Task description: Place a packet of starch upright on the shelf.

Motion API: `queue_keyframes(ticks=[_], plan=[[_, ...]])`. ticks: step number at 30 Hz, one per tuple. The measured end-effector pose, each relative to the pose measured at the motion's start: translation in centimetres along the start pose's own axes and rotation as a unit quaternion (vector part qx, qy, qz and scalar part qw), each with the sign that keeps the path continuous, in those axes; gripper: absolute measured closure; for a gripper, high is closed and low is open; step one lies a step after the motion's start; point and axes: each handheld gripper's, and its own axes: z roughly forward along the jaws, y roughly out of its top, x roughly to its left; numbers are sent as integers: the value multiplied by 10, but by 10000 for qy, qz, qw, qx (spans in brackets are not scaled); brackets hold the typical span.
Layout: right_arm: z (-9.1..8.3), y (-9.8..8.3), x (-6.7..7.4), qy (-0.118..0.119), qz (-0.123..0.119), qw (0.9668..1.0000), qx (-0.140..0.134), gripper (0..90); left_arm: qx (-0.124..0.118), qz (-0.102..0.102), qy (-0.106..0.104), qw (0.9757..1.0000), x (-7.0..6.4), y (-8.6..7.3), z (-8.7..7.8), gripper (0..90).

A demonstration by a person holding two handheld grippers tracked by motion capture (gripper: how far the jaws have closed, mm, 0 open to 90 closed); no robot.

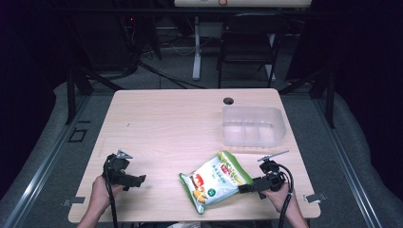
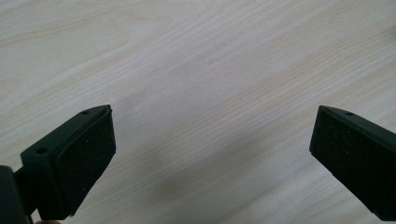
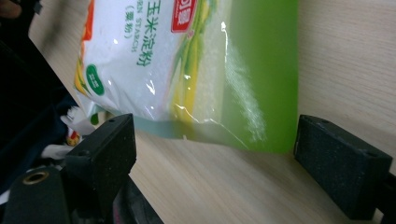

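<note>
Clearly, the jaws of the right gripper [image 3: 215, 154] are spread wide on either side of the sealed edge of the starch bag [image 3: 187, 70], and nothing is pinched yet. The bag is seen lying flat near the front edge of the table [image 1: 166, 123], well apart from the clear plastic container [image 1: 253, 126]. The left gripper [image 2: 212, 149] is also held spread, above bare wood. To grip well, the jaws should probably be pushed further over the flat seam before closing, because the filled part may slip.
</note>
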Motion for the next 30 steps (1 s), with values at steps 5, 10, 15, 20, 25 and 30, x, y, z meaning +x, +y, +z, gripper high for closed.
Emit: queue_keyframes(ticks=[5,10,15,20,25,30], plan=[[6,7,-1,258,138,9993,-225,153,16,5,12,10000,0,0,1,4],[8,16,0,169,108,9991,-361,200,26,5,11,10000,-1,0,1,4],[11,23,-3,72,107,9994,-323,281,50,28,13,10000,-1,1,2,4],[13,32,-7,-3,146,9994,-308,350,56,55,18,10000,-2,1,2,6],[12,34,-7,55,131,9992,-379,514,55,43,-7,10000,0,1,3,9],[10,34,-5,112,50,9990,-441,672,55,70,-10,10000,-2,1,2,13]])
